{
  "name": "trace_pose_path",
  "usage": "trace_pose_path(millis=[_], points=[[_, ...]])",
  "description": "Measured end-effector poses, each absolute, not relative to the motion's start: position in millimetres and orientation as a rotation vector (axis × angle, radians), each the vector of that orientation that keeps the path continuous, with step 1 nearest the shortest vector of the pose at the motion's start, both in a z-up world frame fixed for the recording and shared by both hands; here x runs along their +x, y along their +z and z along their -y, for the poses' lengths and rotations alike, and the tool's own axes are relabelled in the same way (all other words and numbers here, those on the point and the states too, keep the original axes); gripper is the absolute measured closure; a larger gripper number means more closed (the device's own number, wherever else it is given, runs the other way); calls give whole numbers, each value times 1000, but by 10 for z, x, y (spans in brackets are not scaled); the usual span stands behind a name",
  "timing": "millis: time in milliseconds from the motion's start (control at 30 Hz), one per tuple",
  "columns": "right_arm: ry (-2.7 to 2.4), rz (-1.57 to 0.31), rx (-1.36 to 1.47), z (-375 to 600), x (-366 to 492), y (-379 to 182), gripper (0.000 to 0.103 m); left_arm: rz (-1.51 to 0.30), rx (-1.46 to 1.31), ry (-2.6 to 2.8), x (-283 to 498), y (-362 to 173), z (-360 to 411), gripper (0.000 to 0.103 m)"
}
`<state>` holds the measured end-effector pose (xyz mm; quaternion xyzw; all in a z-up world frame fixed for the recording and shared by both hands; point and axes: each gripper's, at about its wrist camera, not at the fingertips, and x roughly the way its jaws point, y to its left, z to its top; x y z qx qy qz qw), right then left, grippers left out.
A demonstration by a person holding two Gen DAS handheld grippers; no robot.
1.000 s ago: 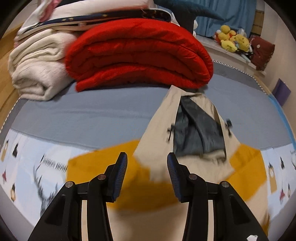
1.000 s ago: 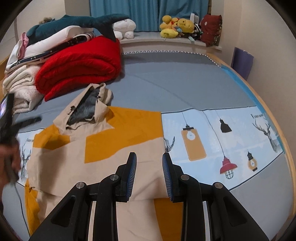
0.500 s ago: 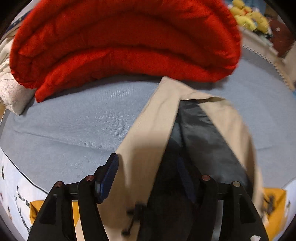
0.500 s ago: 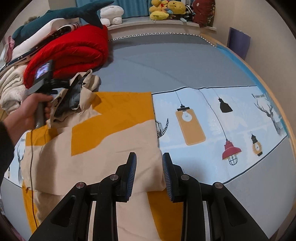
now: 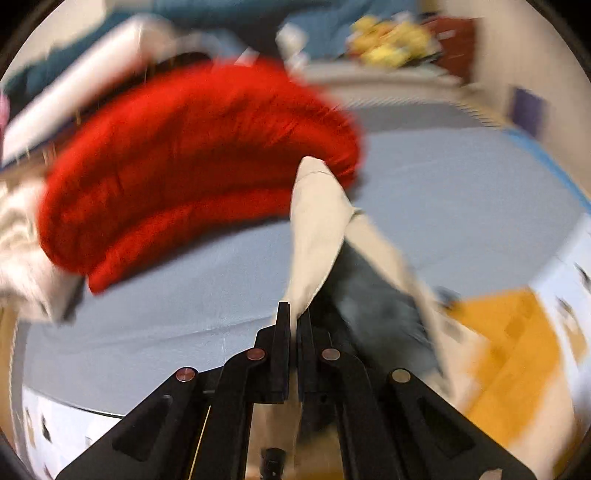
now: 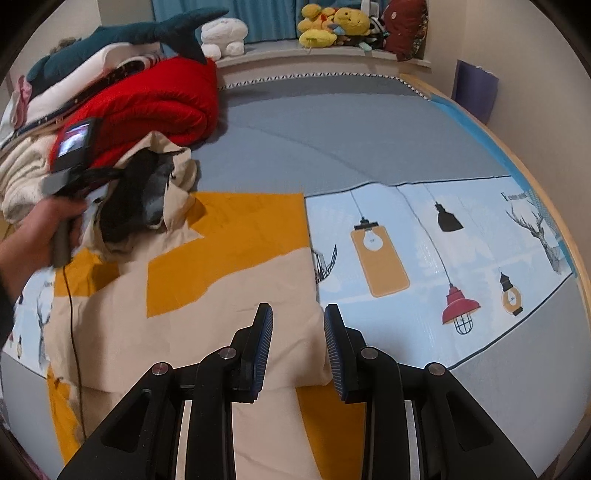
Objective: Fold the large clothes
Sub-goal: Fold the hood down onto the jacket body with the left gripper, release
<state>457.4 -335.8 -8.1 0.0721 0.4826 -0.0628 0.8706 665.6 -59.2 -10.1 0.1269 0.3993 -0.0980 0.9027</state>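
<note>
The beige and orange jacket (image 6: 229, 295) lay spread on the bed (image 6: 369, 140), its body flat over the lamp-printed sheet (image 6: 424, 240) and its hood (image 6: 147, 192) bunched at the far end, dark grey lining showing, just in front of the folded red blanket (image 6: 155, 103). The lower hem ran out of the right wrist picture behind the gripper's frame, so the garment's full length was cut off.

The left gripper (image 5: 294, 314) had just clamped shut on the beige edge of the hood (image 5: 317, 229); a strip of cloth rose from between the closed jaws towards the red blanket (image 5: 192, 166). That view was heavily smeared, so the hood's drawcords and the stacked bedding at the left could not be made out clearly. In the right wrist view, the person's left hand (image 6: 44, 229) gripped the tool's handle beside the hood, the sleeve cropped at the frame's edge, and the jaws themselves were hidden behind the cloth.

The right gripper (image 6: 298, 332) stood part open above the folded beige panel, its blue pads either side of the fabric's edge; whether they pressed on it could not be told.

A plush shark (image 6: 140, 33) lay on the bedding pile, and yellow soft toys (image 6: 332, 22) sat on the far ledge.
</note>
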Motion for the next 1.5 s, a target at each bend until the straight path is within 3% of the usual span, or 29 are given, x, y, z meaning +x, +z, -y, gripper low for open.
trace_pose_path(millis=[167, 267, 333, 467, 600, 700, 900, 1167, 1333, 1500], points=[[-89, -936, 220, 3313, 4515, 155, 73, -748, 302, -332, 5274, 241, 483, 102], [-42, -880, 291, 3254, 4456, 293, 72, -768, 308, -331, 4517, 124, 310, 100], [-5, -855, 320, 3182, 4416, 346, 72, -807, 315, -314, 4113, -39, 172, 93], [83, -835, 353, 2986, 4341, 384, 63, -920, 156, -243, 3601, -169, -146, 93], [146, -861, 402, 2842, 4331, 301, 59, -994, -79, -145, 3527, -9, -400, 91], [172, -934, 451, 2753, 4383, 111, 59, -984, -183, -146, 3642, 46, -489, 78], [231, -1081, 504, 2524, 4510, -370, 59, -1072, -329, -133, 4053, -305, -609, 77], [259, -1200, 548, 2217, 4647, -961, 59, -1102, -334, -267, 4172, -804, -40, 77], [280, -1200, 543, 2120, 4676, -1085, 59, -1249, -215, -279, 4208, -1311, 397, 75], [344, -1135, 551, 2083, 4698, -1035, 59, -1277, -233, -317, 4237, -1180, 344, 75]])
